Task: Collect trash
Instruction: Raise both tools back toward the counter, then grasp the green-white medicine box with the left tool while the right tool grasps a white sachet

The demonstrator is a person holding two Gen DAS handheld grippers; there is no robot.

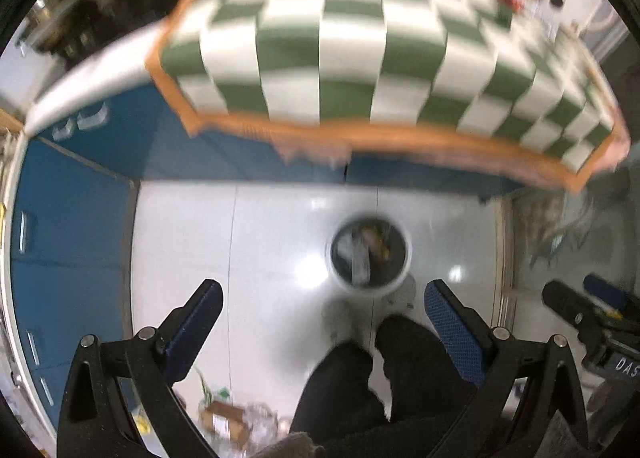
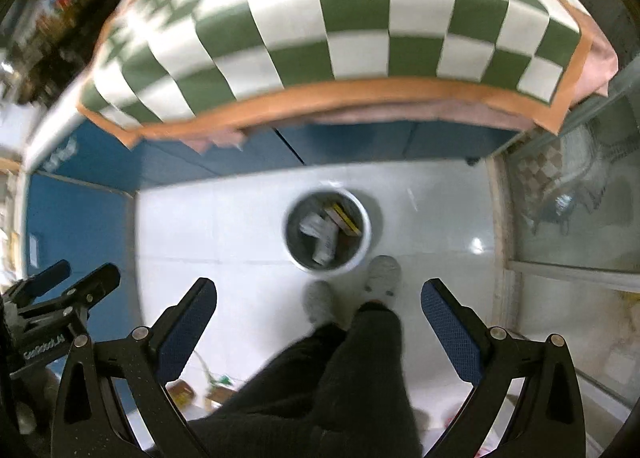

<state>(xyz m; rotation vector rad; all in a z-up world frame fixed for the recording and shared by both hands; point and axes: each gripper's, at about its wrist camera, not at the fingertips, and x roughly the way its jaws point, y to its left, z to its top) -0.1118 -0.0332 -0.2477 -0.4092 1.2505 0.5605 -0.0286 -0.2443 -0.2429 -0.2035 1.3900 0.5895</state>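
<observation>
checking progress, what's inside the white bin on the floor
The white bin holds crumpled white paper and a flat red and yellow packet leaning against its wall. Anything beneath that pile, and the bin's bottom, is covered.

Green-white checked tablecloth [image 2: 352, 18]; white bin [image 2: 327, 231]

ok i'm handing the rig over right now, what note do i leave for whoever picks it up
Left hand-held gripper: open, holding nothing, pointed down at the floor.
Right hand-held gripper: open, also holding nothing.
The white trash bin stands on the tiled floor just ahead of your feet, in front of the checkered tablecloth. It already holds some wrappers and packaging.
Left to do: more litter lies on the floor low on the left, near the blue cabinet. Items at the table's far edge are too blurred to judge.
</observation>
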